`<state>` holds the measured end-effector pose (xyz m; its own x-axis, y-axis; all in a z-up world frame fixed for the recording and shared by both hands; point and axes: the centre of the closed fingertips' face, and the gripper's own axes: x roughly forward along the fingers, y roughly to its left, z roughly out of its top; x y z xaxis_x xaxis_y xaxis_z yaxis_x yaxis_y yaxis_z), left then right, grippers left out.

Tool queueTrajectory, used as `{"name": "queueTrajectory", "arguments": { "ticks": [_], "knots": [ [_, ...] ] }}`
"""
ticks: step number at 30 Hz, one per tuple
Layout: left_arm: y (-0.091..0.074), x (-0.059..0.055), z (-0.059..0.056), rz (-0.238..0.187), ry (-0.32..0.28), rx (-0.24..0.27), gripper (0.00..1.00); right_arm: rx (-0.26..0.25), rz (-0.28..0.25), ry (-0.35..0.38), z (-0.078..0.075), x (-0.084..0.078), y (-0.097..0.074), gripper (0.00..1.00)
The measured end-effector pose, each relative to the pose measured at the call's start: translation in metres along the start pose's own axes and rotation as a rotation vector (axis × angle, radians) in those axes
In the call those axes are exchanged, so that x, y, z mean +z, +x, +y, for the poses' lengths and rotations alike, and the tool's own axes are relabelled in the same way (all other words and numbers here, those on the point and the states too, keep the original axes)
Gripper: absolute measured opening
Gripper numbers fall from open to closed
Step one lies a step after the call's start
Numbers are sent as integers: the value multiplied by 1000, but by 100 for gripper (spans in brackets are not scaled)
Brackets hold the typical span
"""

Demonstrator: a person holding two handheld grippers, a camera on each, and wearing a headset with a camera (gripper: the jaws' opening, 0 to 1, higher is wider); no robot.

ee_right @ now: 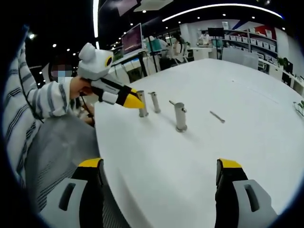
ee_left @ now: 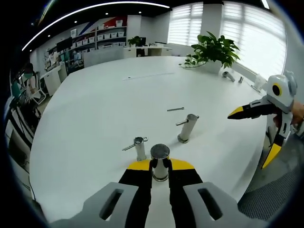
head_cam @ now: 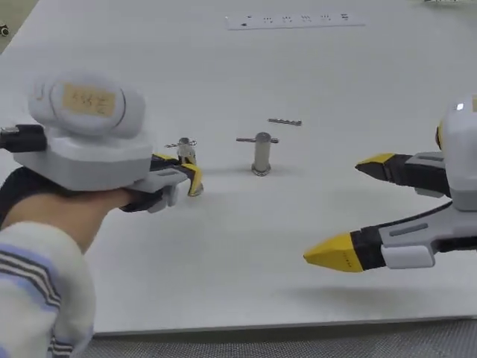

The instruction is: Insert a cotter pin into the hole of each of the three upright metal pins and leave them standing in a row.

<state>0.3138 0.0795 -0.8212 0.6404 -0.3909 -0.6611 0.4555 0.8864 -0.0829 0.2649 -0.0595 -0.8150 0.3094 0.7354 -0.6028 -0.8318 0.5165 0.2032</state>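
Observation:
Three upright metal pins stand on the white table point(head_cam: 223, 253). My left gripper point(head_cam: 194, 179) point(ee_left: 160, 167) is shut on the nearest pin point(ee_left: 160, 156), which stands on the table. Just behind it, a second pin point(head_cam: 185, 151) point(ee_left: 139, 147) has a cotter pin through its top. The third pin point(head_cam: 261, 154) point(ee_left: 187, 128) point(ee_right: 180, 117), further right, also carries a cotter pin. A loose cotter pin point(head_cam: 285, 121) point(ee_left: 175, 109) point(ee_right: 217, 116) lies flat behind it. My right gripper point(head_cam: 339, 212) point(ee_right: 159, 166) hovers open at the right, holding nothing, well apart from the pins.
A long white strip with dark marks point(head_cam: 294, 20) lies at the table's far side. The table's front edge point(head_cam: 283, 326) runs close below the grippers. A potted plant point(ee_left: 213, 47) and small metal parts point(ee_left: 229, 74) sit at the far end.

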Motion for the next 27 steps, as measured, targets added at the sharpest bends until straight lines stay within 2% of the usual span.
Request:
{"name": "queueTrajectory", "arguments": {
  "ticks": [2, 3, 5, 7, 8, 9, 10, 12, 18, 27],
  "knots": [
    [4, -2, -3, 11, 19, 0, 11, -3, -5, 0, -2, 1, -1, 99],
    [7, -6, -6, 26, 49, -7, 11, -4, -5, 0, -2, 1, -1, 99],
    [12, -13, -10, 48, 70, -13, 11, -3, -6, -2, -3, 1, -1, 99],
    [13, -16, -12, 49, 68, -13, 11, 10, -3, -3, -1, 1, -1, 99],
    [12, -11, -12, 19, 65, -11, 11, 14, -2, -7, 0, 0, -1, 99],
    [11, -13, -14, 33, 37, -17, 11, 15, -1, -9, 1, 0, -1, 99],
    [11, -13, -14, 34, 36, -17, 11, 19, -1, -11, 1, -1, -1, 99],
    [11, -13, -16, 32, 53, -8, 11, 27, -2, -9, 3, -1, 0, 99],
    [9, -15, -16, 33, 51, 0, 11, 37, -3, -13, 3, -1, 0, 99],
    [3, -22, -18, 48, 67, -13, 11, 40, -5, -26, 1, 0, -2, 99]
  ]
}}
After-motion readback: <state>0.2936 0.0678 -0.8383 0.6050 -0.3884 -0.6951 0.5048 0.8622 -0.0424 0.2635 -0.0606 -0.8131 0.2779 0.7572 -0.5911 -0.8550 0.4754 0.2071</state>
